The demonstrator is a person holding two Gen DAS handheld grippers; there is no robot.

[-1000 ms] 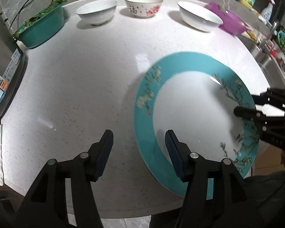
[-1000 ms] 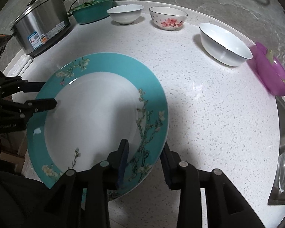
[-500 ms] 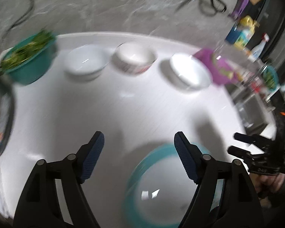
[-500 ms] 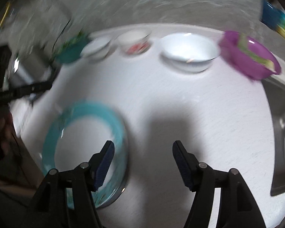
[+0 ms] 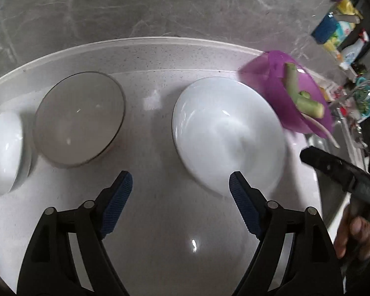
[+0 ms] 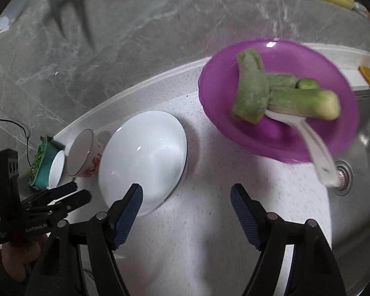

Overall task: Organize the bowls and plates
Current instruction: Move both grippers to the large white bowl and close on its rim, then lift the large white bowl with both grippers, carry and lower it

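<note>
Fingers of the left gripper (image 5: pixel 177 183) stand wide apart with nothing between them, blue ribbed pads (image 5: pixel 117 201) facing each other above the speckled white counter (image 5: pixel 160 222). Its right fingertip overlaps the near rim of the large white bowl (image 5: pixel 228 133) in the picture, though whether they touch cannot be told. Left of that bowl, apart from it, sits a flowered bowl (image 5: pixel 79 119) with a dark rim, and beyond that a small white bowl (image 5: pixel 3 151) at the frame's edge. The right gripper (image 6: pixel 186 198) is likewise spread open and empty, its left finger crossing the front rim of the large white bowl (image 6: pixel 143 157) in the picture. To that bowl's right, just beside it, a purple bowl (image 6: pixel 278 98) holds green vegetable pieces (image 6: pixel 256 91) and a white peeler (image 6: pixel 315 148) that juts over its rim toward the steel sink (image 6: pixel 357 185). Farther left along the counter stand the flowered bowl (image 6: pixel 82 155), the small white bowl (image 6: pixel 55 171) and a teal dish of greens (image 6: pixel 40 165), close together in a row.
</note>
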